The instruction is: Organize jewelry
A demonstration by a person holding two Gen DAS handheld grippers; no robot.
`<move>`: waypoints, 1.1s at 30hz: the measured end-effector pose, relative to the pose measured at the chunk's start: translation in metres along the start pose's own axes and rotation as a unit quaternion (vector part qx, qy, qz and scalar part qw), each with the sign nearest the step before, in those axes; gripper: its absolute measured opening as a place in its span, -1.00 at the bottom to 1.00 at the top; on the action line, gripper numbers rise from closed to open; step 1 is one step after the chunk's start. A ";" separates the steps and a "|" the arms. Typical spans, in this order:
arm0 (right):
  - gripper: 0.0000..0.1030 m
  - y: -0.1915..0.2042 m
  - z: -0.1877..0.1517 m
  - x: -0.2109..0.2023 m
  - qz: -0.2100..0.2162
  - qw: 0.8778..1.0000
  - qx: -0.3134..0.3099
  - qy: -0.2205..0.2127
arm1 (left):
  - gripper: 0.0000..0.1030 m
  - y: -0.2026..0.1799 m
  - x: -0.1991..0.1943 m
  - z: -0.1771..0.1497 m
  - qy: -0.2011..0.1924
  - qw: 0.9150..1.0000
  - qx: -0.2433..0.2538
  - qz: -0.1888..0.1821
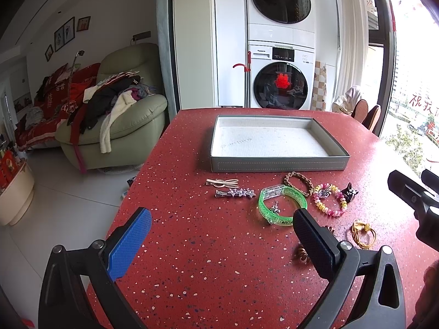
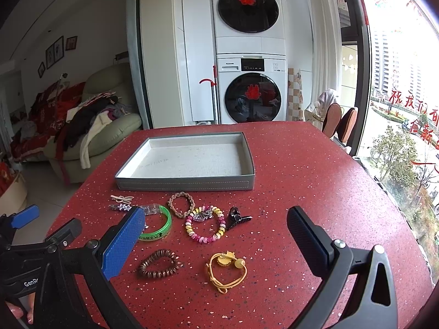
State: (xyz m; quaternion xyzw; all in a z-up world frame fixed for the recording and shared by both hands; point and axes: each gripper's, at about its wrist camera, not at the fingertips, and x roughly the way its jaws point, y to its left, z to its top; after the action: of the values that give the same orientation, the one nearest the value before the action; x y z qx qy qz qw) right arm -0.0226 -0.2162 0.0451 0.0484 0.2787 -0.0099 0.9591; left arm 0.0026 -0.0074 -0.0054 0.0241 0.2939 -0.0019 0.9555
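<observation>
A lived-in home. Stacked washer and dryer (image 1: pixel 279 41) straight ahead, green armchair (image 1: pixel 115 126) heaped with clothes, framed pictures (image 1: pixel 65 34) up on the wall.

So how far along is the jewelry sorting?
Nothing is done: the gray tray holds no jewelry. Nothing is in hand: left gripper and right gripper are both open. All pieces remain on the table, including the green bangle, yellow hair tie and black claw clip.
</observation>
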 end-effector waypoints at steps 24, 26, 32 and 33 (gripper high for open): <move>1.00 0.003 -0.005 -0.001 -0.001 1.000 0.000 0.003 | 1.00 0.001 0.004 -0.005 -0.007 1.000 0.003 -0.003; 1.00 0.003 -0.009 -0.001 0.000 1.000 0.002 0.006 | 1.00 0.001 0.005 -0.005 -0.015 1.000 0.009 0.002; 1.00 -0.002 -0.013 0.006 -0.007 1.000 0.009 0.027 | 1.00 0.004 0.017 -0.002 0.000 1.000 0.005 -0.010; 1.00 -0.003 -0.015 0.008 -0.012 0.999 0.010 0.035 | 1.00 0.006 0.022 -0.001 0.016 1.000 0.002 -0.019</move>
State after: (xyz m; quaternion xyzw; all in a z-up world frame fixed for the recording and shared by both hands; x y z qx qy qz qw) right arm -0.0241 -0.2174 0.0277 0.0553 0.3126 -0.0227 0.9480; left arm 0.0206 -0.0016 -0.0181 0.0201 0.3091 -0.0205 0.9506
